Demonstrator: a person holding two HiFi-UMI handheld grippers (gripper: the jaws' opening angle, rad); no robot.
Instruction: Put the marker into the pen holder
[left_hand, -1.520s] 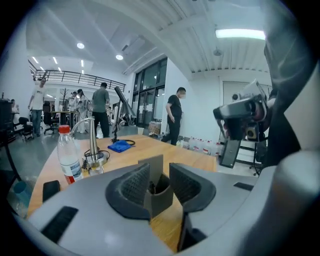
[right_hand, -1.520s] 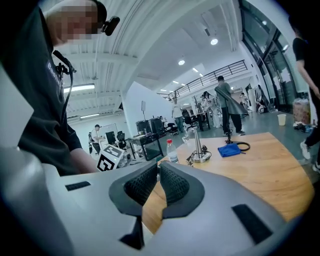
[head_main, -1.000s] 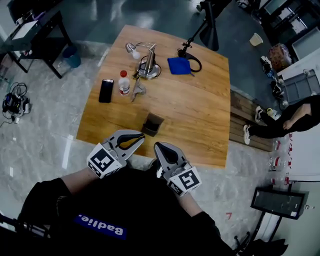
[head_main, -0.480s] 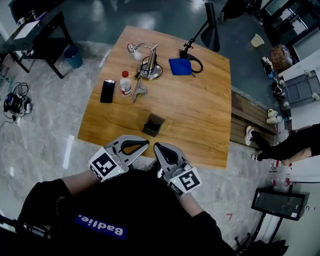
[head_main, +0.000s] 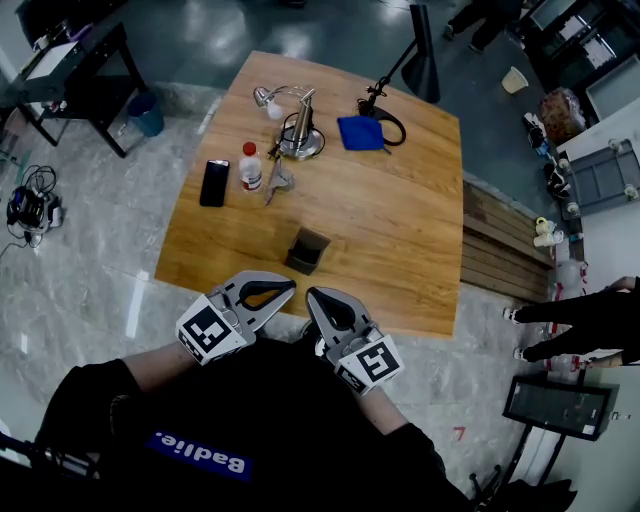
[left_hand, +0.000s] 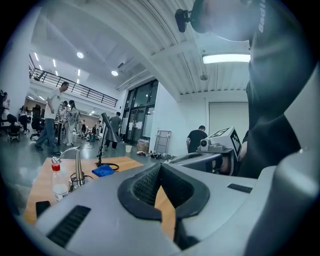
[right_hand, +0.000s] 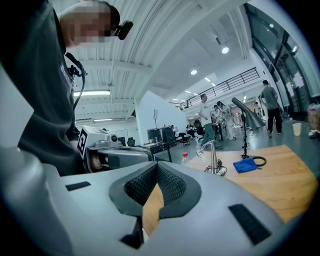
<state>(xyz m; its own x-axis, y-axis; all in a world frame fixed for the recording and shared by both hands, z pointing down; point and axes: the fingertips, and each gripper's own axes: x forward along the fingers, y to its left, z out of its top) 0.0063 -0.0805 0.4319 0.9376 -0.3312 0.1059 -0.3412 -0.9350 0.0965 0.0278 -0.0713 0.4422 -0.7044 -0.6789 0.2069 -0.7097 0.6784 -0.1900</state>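
Note:
The dark square pen holder stands near the front of the wooden table. A slim grey object, possibly the marker, lies beside a small bottle at the back left. My left gripper and right gripper hover side by side at the table's near edge, just short of the holder. Both are shut with nothing between their pads. In the left gripper view the fingertips meet over the table. In the right gripper view the fingertips also meet.
A black phone, a metal desk lamp, a blue cloth and a black cable sit at the table's far side. A floor lamp stands behind it. A person's arm reaches in at the right edge.
The left gripper's jaws have closed and it has shifted slightly. The right gripper has barely moved. The person at the right has moved down and mostly out of view.

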